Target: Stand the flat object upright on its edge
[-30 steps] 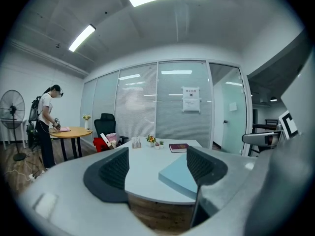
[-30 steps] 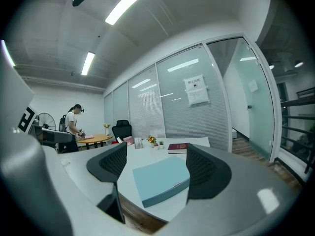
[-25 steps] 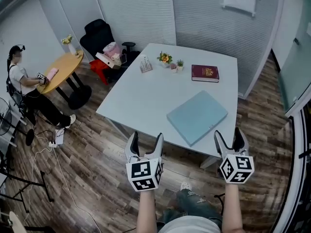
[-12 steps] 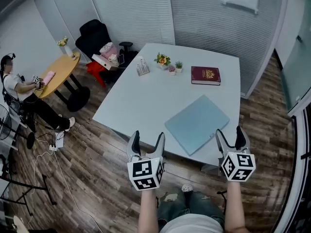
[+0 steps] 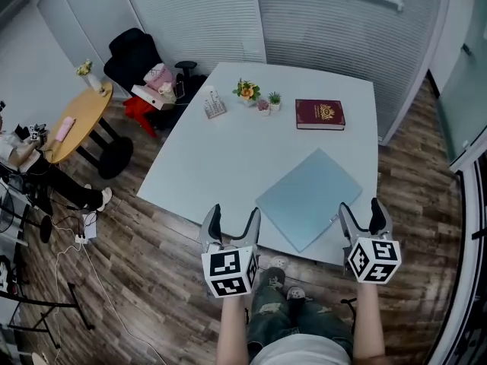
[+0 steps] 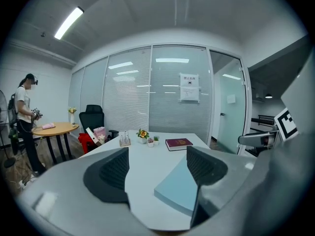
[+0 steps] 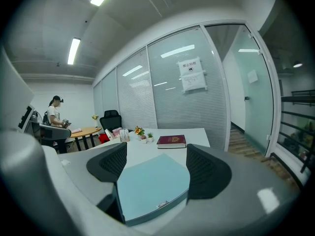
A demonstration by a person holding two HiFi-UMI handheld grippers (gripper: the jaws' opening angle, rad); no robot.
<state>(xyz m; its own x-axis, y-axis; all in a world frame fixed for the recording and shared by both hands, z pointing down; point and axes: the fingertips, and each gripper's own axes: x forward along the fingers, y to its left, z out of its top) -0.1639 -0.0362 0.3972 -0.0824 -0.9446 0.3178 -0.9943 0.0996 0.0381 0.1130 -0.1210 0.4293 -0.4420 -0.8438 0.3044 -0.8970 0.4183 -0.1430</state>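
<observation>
Moved: table edge is now seen nearer both claws | left gripper [image 5: 233, 216]: jaws held wide apart, nothing gripped | right gripper [image 5: 360, 210]: jaws held wide apart, nothing gripped | blue folder [image 5: 308, 198]: laid flat on white table [image 5: 221, 150], by the front edge, just ahead of right gripper | red book [image 5: 319, 114]: laid farther back

Blinded glass walls [image 5: 327, 29] and wood-plank floor [image 5: 152, 280] surround a white table [image 5: 228, 150], round wooden table [image 5: 80, 112] and black chair [image 5: 129, 52].
</observation>
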